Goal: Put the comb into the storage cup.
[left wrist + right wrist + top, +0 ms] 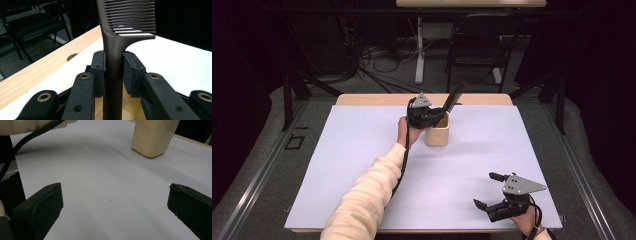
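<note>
L gripper [435, 116] clamps comb [113, 50] by handle, directly over beige cup [437, 131]. Comb long axis near upright, teeth end up, handle end down in cup mouth; whether it touches bottom can't be told. R gripper [490, 192] nearer person, well apart, jaws wide, empty. White mat [362, 150] bare around cup.

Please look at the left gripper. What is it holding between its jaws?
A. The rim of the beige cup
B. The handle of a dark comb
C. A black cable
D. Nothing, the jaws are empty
B. In the left gripper view, the left gripper presses its pads on both sides of the handle of the dark comb, whose teeth point up, with the beige cup right below it.
</note>
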`<action>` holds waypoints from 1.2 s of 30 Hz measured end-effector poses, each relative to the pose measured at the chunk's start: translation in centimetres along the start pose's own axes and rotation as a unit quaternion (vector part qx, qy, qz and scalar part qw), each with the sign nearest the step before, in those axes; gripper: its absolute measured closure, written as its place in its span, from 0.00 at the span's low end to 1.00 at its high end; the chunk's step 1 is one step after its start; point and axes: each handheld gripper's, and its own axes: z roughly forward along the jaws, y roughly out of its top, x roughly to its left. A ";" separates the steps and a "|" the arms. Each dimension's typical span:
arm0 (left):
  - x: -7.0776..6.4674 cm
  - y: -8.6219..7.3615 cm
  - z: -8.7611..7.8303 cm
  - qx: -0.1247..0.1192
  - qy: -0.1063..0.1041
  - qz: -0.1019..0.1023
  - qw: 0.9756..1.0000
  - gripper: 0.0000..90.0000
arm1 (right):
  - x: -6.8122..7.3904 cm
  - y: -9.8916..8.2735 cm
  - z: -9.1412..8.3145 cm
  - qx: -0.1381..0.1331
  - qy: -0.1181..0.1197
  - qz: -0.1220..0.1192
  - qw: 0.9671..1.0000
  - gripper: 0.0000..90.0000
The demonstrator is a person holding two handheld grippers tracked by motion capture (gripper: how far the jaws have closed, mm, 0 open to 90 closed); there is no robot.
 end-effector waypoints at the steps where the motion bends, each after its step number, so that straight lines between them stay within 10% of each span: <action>1: 0.0 0.0 0.0 0.001 -0.001 0.000 1.000 0.80 | 0.0 0.0 0.0 0.000 0.000 0.000 1.000 0.00; 36: -0.8 -0.2 0.6 0.055 0.006 0.027 0.998 0.79 | 0.0 0.0 0.0 -0.001 0.000 0.000 1.000 0.00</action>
